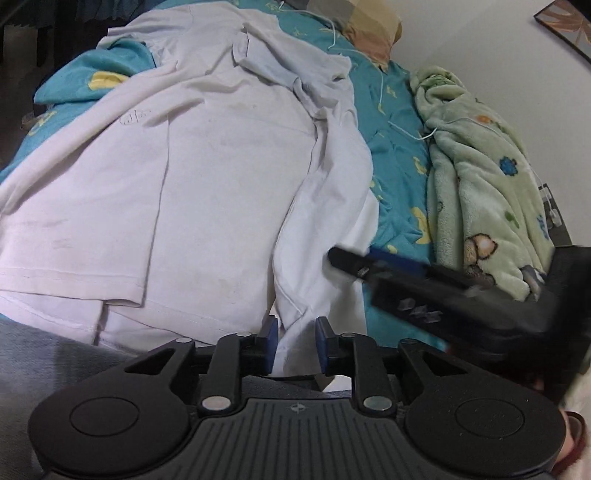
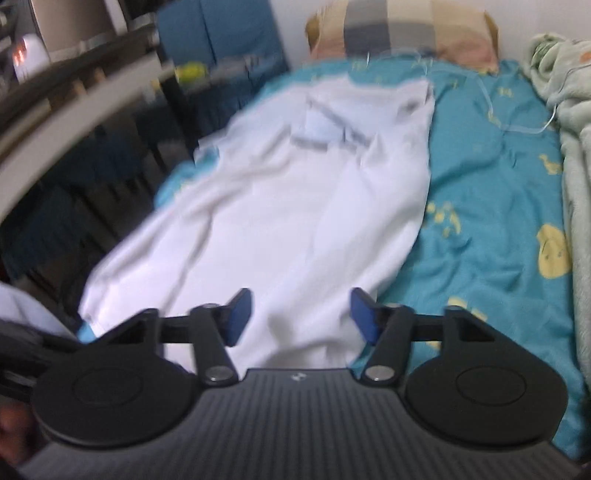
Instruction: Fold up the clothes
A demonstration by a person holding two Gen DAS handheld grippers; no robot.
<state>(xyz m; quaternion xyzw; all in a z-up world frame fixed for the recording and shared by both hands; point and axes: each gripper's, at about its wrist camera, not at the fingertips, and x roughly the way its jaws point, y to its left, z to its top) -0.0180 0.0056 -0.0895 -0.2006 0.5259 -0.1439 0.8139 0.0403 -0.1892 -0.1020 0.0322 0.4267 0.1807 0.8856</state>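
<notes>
Fig.: white shirt (image 1: 207, 177) lies lengthwise on the teal bedsheet (image 2: 491, 192), collar at the far end nr the pillow (image 2: 402, 33), hem at the near edge by you. Its right side is already turned in over the body, prob. a first lengthwise fold. Your left gripper (image 1: 293, 345) sits at the near hem; a ridge of fabric runs betw. its blue pads (image 1: 269, 341), which stand slightly apart, not pinching. Your right gripper (image 2: 301, 315) hovers over the near right hem, fingers spread w/ cloth below, nothing held. Green blanket (image 1: 480, 166) stays bunched far right, clear of the work.
</notes>
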